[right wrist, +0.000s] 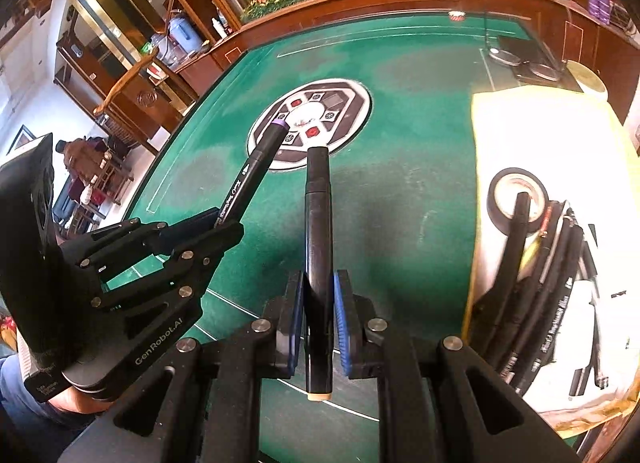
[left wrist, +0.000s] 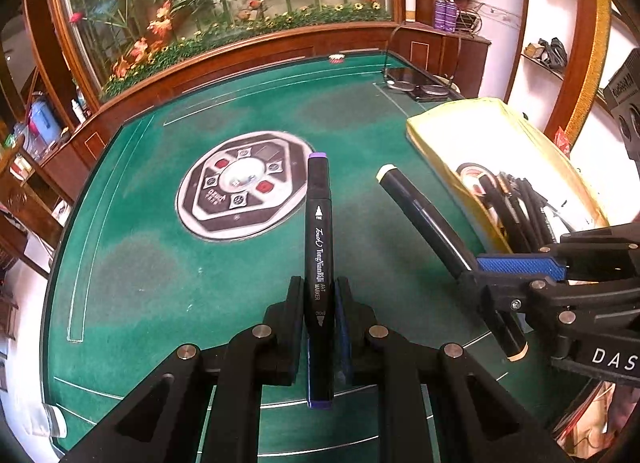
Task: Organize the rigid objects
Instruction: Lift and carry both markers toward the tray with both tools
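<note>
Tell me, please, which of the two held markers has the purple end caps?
The marker in the left gripper: that purple-capped marker differs from the right gripper's cream-capped marker.

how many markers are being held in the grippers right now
2. A purple-capped marker is clamped in the left gripper; a cream-capped marker is clamped in the right gripper. More markers lie in the yellow box, some probably hidden.

I count two markers held up off the table: one purple-capped marker [left wrist: 319, 263] and one cream-capped marker [right wrist: 318, 263]. One yellow-rimmed tray [left wrist: 440, 119] sits at the tabletop's right edge, with one tape roll [right wrist: 516, 193] and a bundle of black pens [right wrist: 548, 287] I can't number.
</note>
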`<state>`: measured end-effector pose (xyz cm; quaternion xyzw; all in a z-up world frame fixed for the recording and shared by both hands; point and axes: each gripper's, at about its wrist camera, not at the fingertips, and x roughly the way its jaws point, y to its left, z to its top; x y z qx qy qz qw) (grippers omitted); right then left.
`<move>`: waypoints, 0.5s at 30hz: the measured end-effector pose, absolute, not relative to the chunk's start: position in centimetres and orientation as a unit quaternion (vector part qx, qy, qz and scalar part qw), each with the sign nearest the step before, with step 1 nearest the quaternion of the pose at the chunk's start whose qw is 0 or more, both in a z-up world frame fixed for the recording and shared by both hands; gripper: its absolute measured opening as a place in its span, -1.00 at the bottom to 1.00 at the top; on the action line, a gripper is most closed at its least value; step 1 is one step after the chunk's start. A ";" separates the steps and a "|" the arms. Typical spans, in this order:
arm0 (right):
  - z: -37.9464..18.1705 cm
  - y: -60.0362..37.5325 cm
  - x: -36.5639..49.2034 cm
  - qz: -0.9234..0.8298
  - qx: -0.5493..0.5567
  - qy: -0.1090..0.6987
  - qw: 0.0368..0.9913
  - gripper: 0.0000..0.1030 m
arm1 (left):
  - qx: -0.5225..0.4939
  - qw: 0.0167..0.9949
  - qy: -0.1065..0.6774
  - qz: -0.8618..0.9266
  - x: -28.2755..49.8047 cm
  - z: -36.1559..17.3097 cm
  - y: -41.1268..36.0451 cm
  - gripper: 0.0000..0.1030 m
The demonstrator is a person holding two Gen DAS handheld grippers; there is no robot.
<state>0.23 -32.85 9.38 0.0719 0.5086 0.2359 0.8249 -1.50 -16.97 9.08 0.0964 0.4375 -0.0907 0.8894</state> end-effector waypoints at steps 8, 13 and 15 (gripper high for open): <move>9.9 -35.1 0.0 0.232 0.085 0.500 0.830 -0.73 | 0.110 0.890 0.431 -0.095 -1.9 9.6 -18.9 -0.71; 10.2 -36.6 -0.2 0.227 0.093 0.496 0.833 -0.73 | 0.123 0.891 0.425 -0.101 -1.8 10.0 -20.5 -0.71; 10.3 -37.3 -0.2 0.224 0.097 0.494 0.834 -0.73 | 0.129 0.892 0.421 -0.104 -1.7 10.2 -21.2 -0.72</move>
